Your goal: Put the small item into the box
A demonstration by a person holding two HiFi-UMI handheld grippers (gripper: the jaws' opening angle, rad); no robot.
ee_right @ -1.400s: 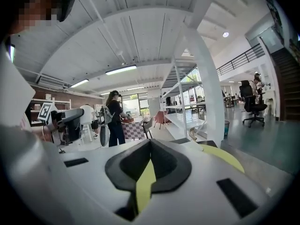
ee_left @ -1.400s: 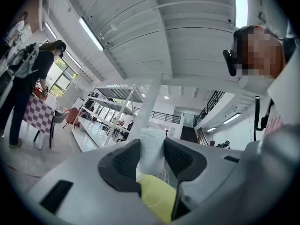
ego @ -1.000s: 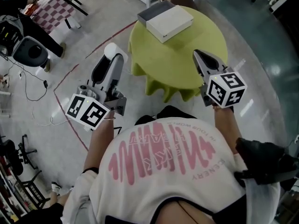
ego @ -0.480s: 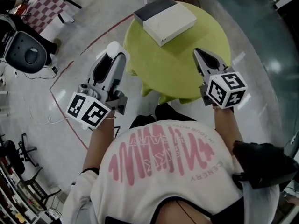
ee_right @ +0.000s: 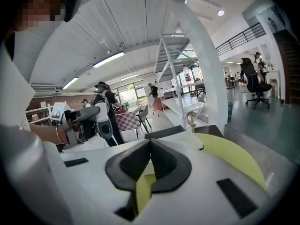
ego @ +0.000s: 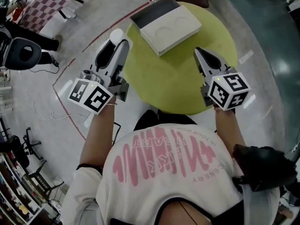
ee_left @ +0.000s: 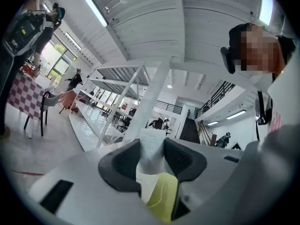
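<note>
The small item [ego: 116,33], white and rounded at its end, is clamped between the jaws of the left gripper [ego: 115,38]. In the left gripper view it stands upright between the two dark pads [ee_left: 125,162], which press on it from both sides, with yellow-green cloth showing below it. From the head view it hangs at the 9 o'clock edge of the round table [ego: 187,76], off the box's 9 o'clock side and apart from it.

The box [ego: 171,27] lies at the table's 12 o'clock edge. Its top is white with two shallow round marks, and a dark grey part runs along its 10 o'clock side; whether that is a lid or a tray I cannot tell.

The right gripper [ego: 198,53] is over the table just to the 3 o'clock side of its middle, pointing toward 11 o'clock. Its jaws are together with nothing between them, as the right gripper view shows: the black pads [ee_right: 166,161] meet at their tips. The left gripper also shows in that view at 9 o'clock.

Each gripper carries a marker cube [ego: 90,95] at its rear. Both sit at the ends of the person's bare forearms, above a white shirt [ego: 164,172] with pink print at 6 o'clock. A red line [ego: 70,111] crosses the pale floor [ego: 61,46] toward 9 o'clock, and a checked cloth [ego: 35,11] lies at 10 o'clock.
</note>
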